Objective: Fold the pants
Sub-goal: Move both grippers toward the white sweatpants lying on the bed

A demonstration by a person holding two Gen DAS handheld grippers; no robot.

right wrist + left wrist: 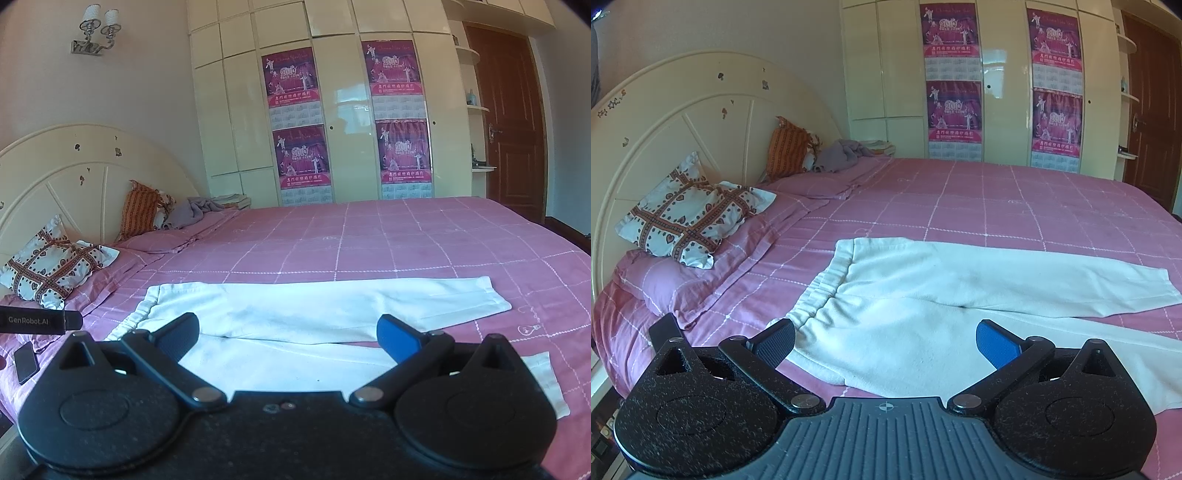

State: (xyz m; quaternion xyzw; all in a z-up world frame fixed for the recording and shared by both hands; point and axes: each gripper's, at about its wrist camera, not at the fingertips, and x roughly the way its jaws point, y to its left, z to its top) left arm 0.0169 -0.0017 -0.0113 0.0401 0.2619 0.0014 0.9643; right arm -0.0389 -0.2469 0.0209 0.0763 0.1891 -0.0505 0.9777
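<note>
Pink bed (997, 206) carrying white pants (923, 295), lying flat. Left gripper (884, 341), right gripper (288, 338) both gaping wide, holding nothing. Fabric looking soft, limp, light; waistband (827, 273) and cuffs offering best pinch.

"GenRobot.AI" stands on the black bar (38, 320) at left; the wardrobe posters (291, 75) read "2010".

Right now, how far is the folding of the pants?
Done: the white pants lie spread flat on the pink bed, legs apart. In hand: nothing; the left gripper and right gripper hover with jaws open. Left: every fold.
</note>
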